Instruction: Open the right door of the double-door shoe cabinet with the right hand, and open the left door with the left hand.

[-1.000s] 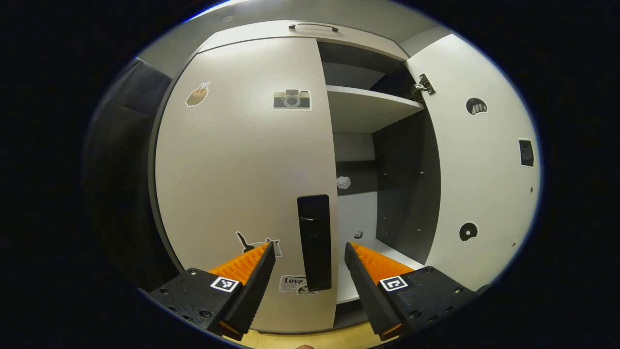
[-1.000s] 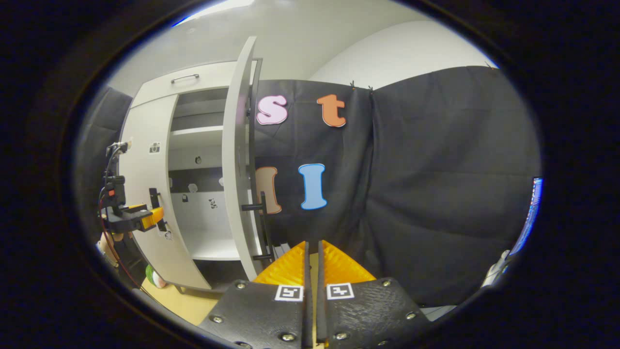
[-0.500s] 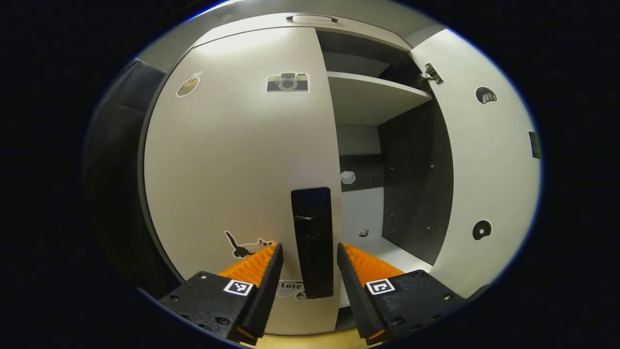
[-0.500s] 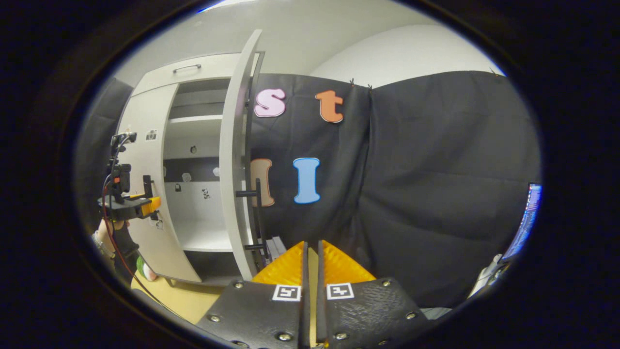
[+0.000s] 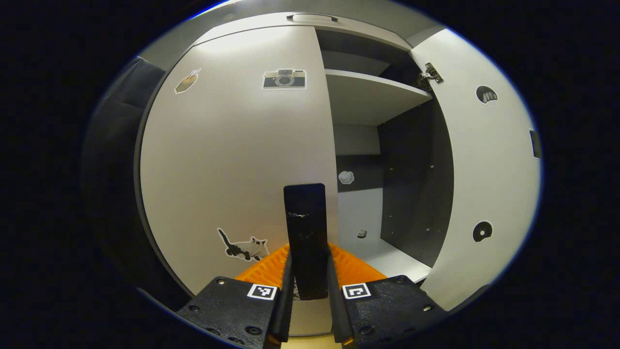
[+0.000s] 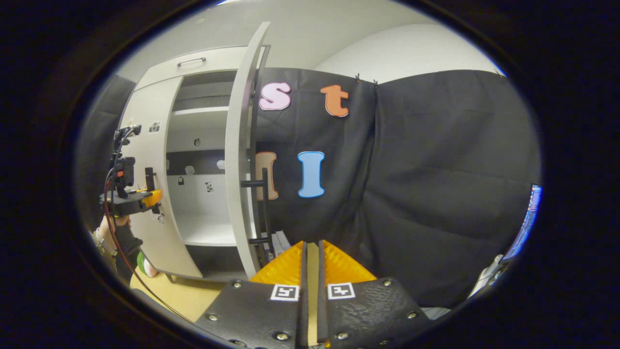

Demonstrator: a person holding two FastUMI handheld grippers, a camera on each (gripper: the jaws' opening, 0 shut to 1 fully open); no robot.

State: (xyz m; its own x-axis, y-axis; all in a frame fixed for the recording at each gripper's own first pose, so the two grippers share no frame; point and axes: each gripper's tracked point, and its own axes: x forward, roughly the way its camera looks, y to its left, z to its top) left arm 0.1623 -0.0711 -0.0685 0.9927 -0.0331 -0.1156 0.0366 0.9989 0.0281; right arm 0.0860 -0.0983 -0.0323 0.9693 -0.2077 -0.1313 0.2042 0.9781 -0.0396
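- Grey-white shoe cabinet (image 5: 368, 36) stands ahead, its right door (image 5: 484, 169) swung wide open and its left door (image 5: 232, 155) closed flat.
- Black handle (image 5: 305, 232) runs upright along the left door's right edge, near the bottom.
- Left gripper (image 5: 310, 276) is closed on that handle, one finger pressed to each side.
- Stickers of a camera (image 5: 285, 79) and a cat (image 5: 244, 246) sit on the left door.
- Inside, a pale shelf (image 5: 373, 94) spans the open right half.
- In the right gripper view, the right gripper (image 6: 310, 261) is closed with only a thin slit between its fingers, holding nothing, near the open right door (image 6: 242, 160).
- Far left there, the left gripper (image 6: 145, 196) meets the left door (image 6: 145, 145), a hand (image 6: 114, 223) below it.
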